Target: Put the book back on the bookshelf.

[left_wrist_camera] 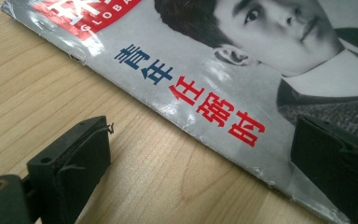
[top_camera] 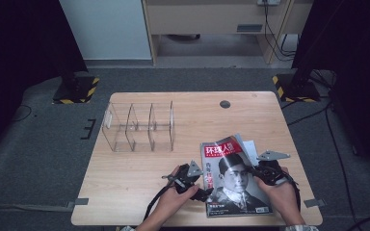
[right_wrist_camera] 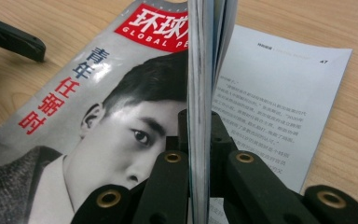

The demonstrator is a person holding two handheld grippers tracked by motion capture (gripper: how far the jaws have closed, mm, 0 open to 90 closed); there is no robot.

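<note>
The right claw [right_wrist_camera: 198,186] is clamped tight on the open edge of a magazine [top_camera: 233,178], its two black jaws pinching a thin sheaf of the cover and pages that stands up edge-on in the right gripper view. The left claw [left_wrist_camera: 200,158] is wide open and holds nothing; one jaw rests over bare wood, the other over the glossy cover, so the magazine's spine edge lies between them, untouched. In the high view the left claw [top_camera: 192,180] sits at the magazine's left edge and the right claw [top_camera: 265,171] at its right edge, a hand behind each. The magazine lies flat on the near right part of the wooden table [top_camera: 139,168], cover up, with a portrait and red and blue lettering; a loose printed page [right_wrist_camera: 279,107] sticks out from under its right side. Well apart, toward the far left of the table, stands a clear plastic organiser [top_camera: 139,126] with upright dividers, empty. Judging from this, the risks are these: the thin pinched sheaf could tear or crease if lifted alone, since the rest of the magazine's weight hangs from it; the slick cover could slide out of the jaws; and the loose page could drop free.
</note>
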